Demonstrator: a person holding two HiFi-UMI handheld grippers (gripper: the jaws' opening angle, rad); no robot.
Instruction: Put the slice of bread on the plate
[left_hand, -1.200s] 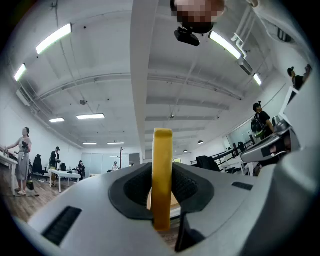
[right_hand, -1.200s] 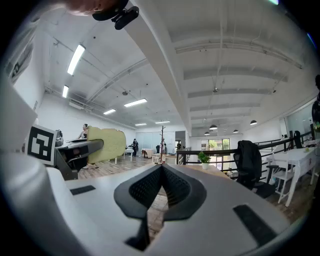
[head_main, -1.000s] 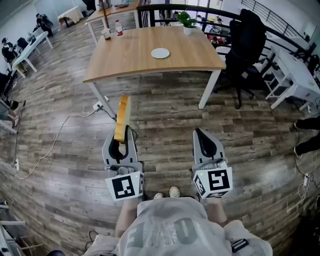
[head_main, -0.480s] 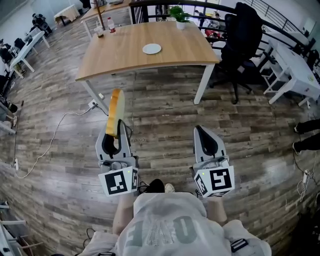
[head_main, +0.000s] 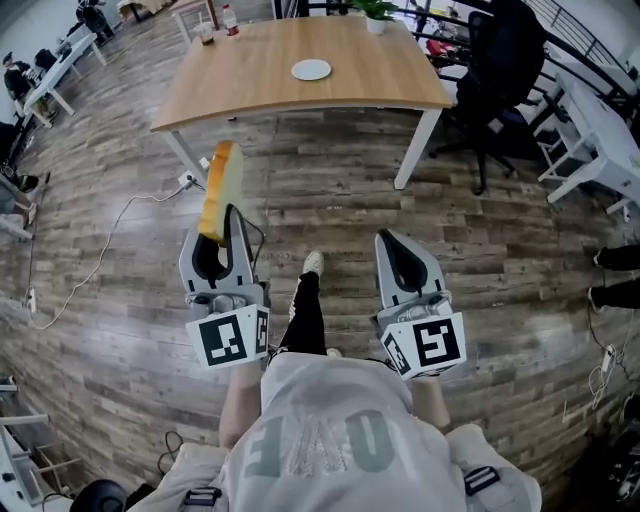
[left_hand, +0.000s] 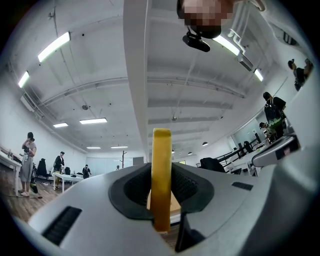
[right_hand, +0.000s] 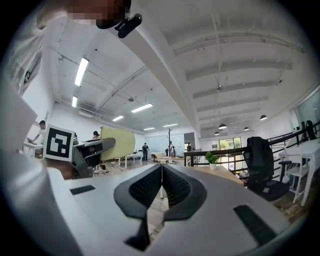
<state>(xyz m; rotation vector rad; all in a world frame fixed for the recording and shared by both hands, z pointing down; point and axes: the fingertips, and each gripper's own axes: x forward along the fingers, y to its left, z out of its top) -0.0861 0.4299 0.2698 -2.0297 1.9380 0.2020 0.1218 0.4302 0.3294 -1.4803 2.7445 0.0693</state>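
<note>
Plainly the slice of bread (head_main: 221, 188) is not on the plate (head_main: 311, 69) yet. It stands on edge, clamped by its lower end between the pads of the left tongs (head_main: 230, 222), out over the wooden floor (head_main: 330, 210) and well short of the worktop (head_main: 250, 100). The white plate sits toward the far side of that worktop. The left gripper view shows the slice edge-on and upright between the two pads, with most of it rising free above the grip. The right tongs (head_main: 390, 245), near and to the right, are closed together with nothing between them. The bread is probably light, soft and easy to crush, so it wants only a gentle pinch. A hard squeeze would likely dent the crumb, and a quick swing could bend or tear the tall free part at the clamp. The crust edge looks the firmest place to hold. Laying it flat will probably mean tipping it low over the plate before letting go.
</note>
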